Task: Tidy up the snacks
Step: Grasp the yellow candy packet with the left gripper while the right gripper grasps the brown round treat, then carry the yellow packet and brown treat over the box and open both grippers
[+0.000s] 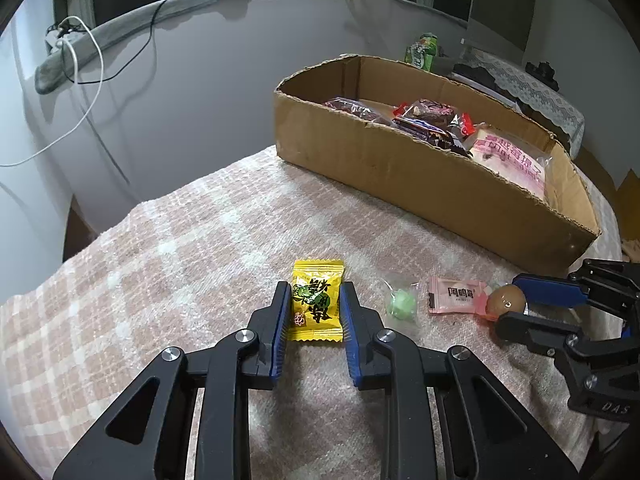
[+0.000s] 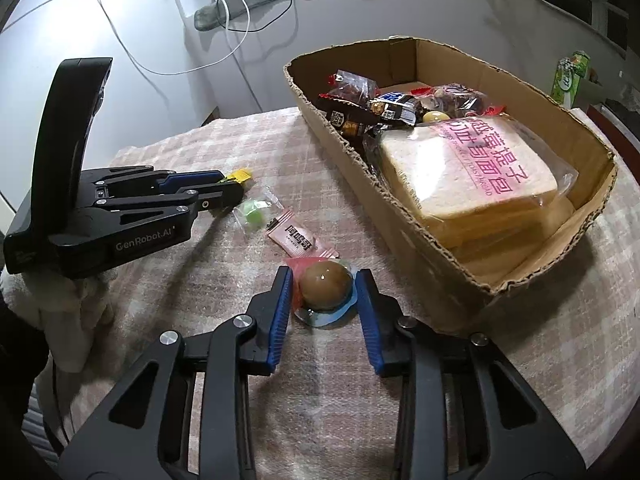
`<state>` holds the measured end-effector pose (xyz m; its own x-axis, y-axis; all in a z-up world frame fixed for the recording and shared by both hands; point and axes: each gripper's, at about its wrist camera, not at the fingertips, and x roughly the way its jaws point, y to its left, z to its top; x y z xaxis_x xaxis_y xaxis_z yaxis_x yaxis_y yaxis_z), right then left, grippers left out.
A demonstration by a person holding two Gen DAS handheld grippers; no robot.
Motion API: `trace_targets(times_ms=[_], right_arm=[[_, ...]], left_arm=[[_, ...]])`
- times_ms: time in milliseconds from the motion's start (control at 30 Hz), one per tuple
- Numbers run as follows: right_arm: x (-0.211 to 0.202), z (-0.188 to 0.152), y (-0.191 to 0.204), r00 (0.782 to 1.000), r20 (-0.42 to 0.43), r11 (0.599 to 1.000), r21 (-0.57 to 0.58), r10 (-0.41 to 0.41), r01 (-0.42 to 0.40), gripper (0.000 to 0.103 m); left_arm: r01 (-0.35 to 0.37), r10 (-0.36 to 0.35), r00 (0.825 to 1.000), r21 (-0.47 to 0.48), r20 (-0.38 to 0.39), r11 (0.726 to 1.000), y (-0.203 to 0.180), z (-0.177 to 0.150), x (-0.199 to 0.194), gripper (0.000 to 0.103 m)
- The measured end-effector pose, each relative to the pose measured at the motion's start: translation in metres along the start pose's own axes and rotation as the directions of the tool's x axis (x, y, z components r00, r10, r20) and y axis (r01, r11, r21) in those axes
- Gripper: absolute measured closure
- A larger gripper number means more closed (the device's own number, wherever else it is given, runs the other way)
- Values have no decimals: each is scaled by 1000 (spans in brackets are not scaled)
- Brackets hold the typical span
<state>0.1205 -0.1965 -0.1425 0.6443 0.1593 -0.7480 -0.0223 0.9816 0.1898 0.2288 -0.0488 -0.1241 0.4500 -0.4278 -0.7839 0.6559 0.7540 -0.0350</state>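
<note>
A checked pink cloth (image 1: 168, 240) is being seen spread over the table, with a cardboard box (image 1: 400, 176) lying toward the upper right of both views. Bread (image 2: 468, 168) and dark packets (image 2: 360, 112) are being kept inside it. At lower centre of the left view, a yellow sachet (image 1: 316, 300) is being clamped by the left gripper (image 1: 314, 308), its pads pressing both edges. At lower centre of the right view, a brown egg (image 2: 326, 282) in clear wrap is being clamped by the right gripper (image 2: 322, 292). Between them, a green sweet (image 1: 401, 304) and a pink sachet (image 1: 456, 295) are lying on the cloth.
</note>
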Motion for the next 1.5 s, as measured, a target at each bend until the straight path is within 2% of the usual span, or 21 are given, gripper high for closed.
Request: trace_targets(times_ms=[33,67,167,267,333,667,967,1300,1500], right_arm=[[2,1,1,1000,-11,1000,-15,8,-8,57],[6,3,4,999,-42,999,-45,5,-7,56],[8,3,12,999,-34,995,-97,-31,28,56],[5,1,10,1000,-22,994,-107,-15,13,62],[2,3,9,1000,-17,993,-116,-13,11,73],[-8,1,2,1000,-3,995,-93,29,-29,74],[-37,5,0,996,36,992,-104,78,-74,74],[-83,20,-10,987,110,985,-133,121,-107,74],[-104,29,-30,983,142,985,-146,114,-93,74]], left_arm=[[2,-2,1000,-4,-1,1000,0,0,0,81],[3,-3,1000,-6,-2,1000,1,0,-1,81],[-2,2,1000,-9,-6,1000,0,0,-1,81],[-5,5,1000,-13,-6,1000,0,0,-1,81],[-4,4,1000,-21,-6,1000,0,0,-2,81],[-19,19,1000,-46,6,999,2,-6,-12,81],[-37,40,998,-61,43,997,-1,-3,-36,81],[-64,69,992,-49,104,997,-22,17,-64,81],[-71,74,989,-34,129,997,-39,31,-71,81]])
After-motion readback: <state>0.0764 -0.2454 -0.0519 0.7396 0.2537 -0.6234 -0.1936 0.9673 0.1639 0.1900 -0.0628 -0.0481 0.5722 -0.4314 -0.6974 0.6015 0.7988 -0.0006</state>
